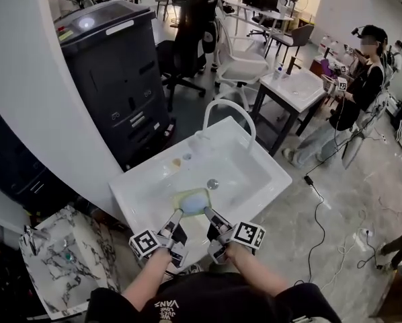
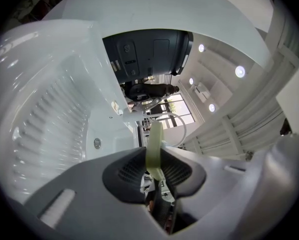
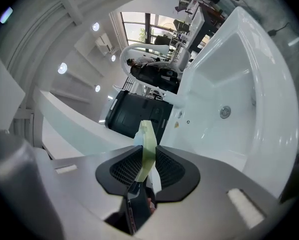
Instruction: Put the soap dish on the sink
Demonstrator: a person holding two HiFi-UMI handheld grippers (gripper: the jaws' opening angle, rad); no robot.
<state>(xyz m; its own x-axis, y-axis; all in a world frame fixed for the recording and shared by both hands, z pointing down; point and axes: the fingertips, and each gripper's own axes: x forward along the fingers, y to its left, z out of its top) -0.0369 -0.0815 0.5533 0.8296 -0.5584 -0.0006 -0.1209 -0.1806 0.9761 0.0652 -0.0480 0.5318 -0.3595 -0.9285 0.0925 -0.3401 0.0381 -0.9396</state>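
Observation:
A pale green soap dish point(image 1: 192, 199) with a bluish middle hangs over the front part of the white sink point(image 1: 271, 169), held from both sides. My left gripper point(image 1: 177, 213) is shut on its left rim, and my right gripper point(image 1: 208, 213) is shut on its right rim. In the left gripper view the dish's thin edge point(image 2: 155, 143) stands upright between the black pads of the left gripper point(image 2: 153, 168). The right gripper view shows the same edge point(image 3: 148, 140) clamped in the right gripper point(image 3: 145, 168). The drain point(image 1: 213, 184) lies just beyond the dish.
A curved white faucet point(image 1: 230, 113) arches over the sink's back rim. A black printer cabinet point(image 1: 117, 73) stands behind to the left. A second sink point(image 1: 296, 87), office chairs point(image 1: 238, 62) and a person point(image 1: 362, 79) are at the right. Cables point(image 1: 316, 214) trail on the floor.

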